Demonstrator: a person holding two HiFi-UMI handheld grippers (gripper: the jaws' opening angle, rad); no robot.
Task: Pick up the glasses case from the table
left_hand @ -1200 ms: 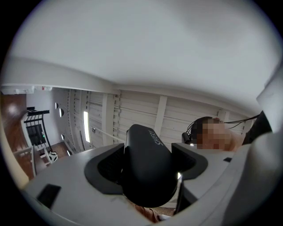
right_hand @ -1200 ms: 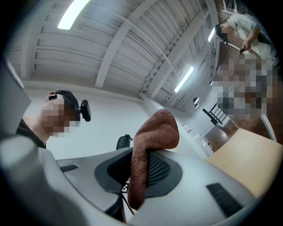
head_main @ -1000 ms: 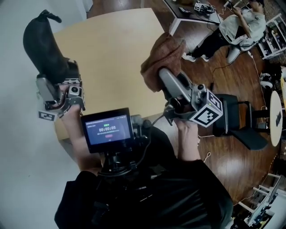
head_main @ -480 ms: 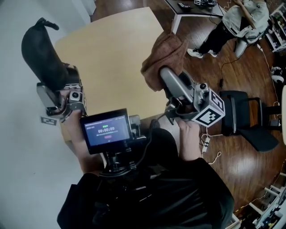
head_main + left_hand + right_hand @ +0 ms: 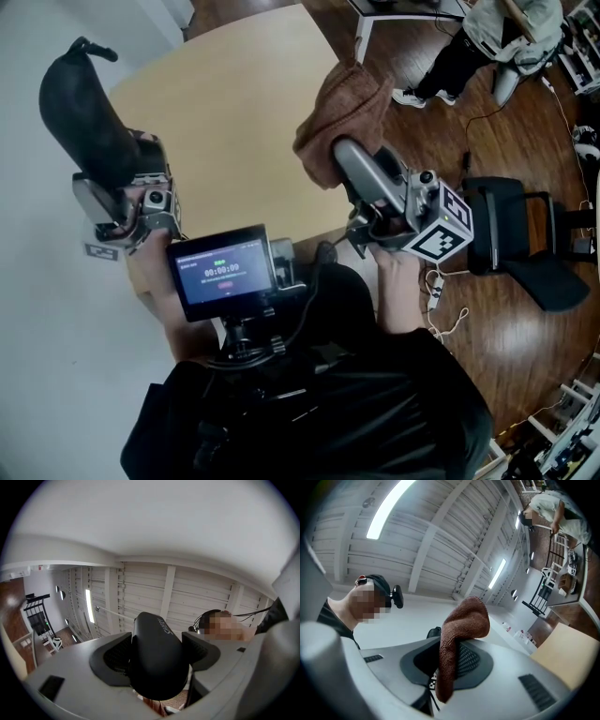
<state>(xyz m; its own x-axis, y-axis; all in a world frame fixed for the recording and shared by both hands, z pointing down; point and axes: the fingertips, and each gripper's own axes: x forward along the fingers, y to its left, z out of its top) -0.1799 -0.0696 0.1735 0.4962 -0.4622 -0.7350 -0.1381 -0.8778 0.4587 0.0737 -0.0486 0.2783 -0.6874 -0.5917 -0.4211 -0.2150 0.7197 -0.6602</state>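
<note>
The black glasses case (image 5: 80, 108) is up off the table, held in my left gripper (image 5: 122, 178) at the left of the head view. In the left gripper view the case (image 5: 154, 660) fills the gap between the two dark pads (image 5: 112, 660), which press on its sides. My right gripper (image 5: 352, 164) is raised over the table's right edge and is shut on a brown cloth (image 5: 342, 117). In the right gripper view the cloth (image 5: 459, 639) hangs folded between the pads. Both grippers point upward toward the ceiling.
The light wooden table (image 5: 234, 122) lies below both grippers. A small screen (image 5: 220, 272) sits on the rig at my chest. A black chair (image 5: 520, 248) stands on the wooden floor at the right. Another person (image 5: 497, 37) sits at a far desk.
Both grippers have stayed almost in place, each keeping its hold. The head view has drifted slightly, so the chair and the far person sit differently in frame.
</note>
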